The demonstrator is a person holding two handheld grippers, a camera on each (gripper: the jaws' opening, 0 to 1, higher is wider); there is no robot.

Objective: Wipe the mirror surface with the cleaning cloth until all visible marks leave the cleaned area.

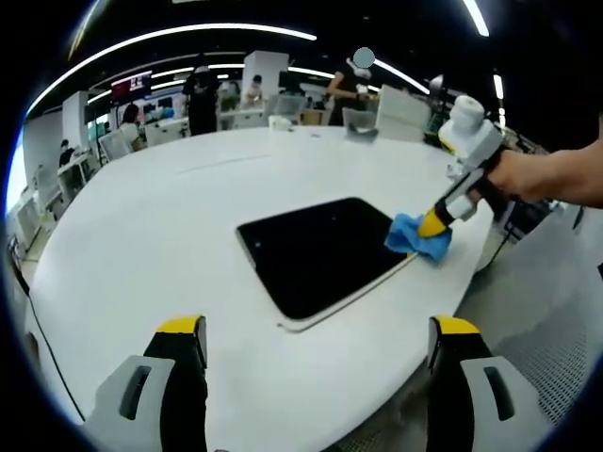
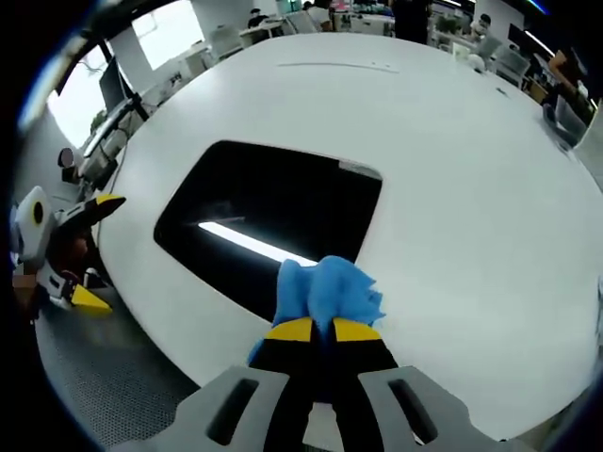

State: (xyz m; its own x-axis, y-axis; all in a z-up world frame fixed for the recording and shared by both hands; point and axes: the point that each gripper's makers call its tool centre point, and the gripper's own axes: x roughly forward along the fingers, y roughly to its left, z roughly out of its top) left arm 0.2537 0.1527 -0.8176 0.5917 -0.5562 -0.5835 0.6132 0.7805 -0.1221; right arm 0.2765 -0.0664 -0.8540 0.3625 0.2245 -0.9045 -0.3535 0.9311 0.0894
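Mirror (image 1: pixel 320 254) lies flat on white counter (image 1: pixel 170 217), near its edge. Right gripper (image 2: pixel 320 329) jaws clamped on blue cleaning cloth (image 2: pixel 325 287), cloth pressed at mirror's rim. Left gripper (image 1: pixel 320 330) jaws wide apart, empty, hovering short of mirror.

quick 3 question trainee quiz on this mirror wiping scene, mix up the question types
1. True or false: the right gripper is shut on the blue cleaning cloth.
2. Multiple choice: where does the cloth sit on the mirror? A) at its middle B) at one edge C) off the table altogether
3. Fill in: the left gripper has its jaws ____ and holds nothing.

Key: 1 true. 2 B: in the left gripper view the cloth lies at the mirror's edge, partly over the white table. 3 open: the jaws stand wide apart, short of the mirror.
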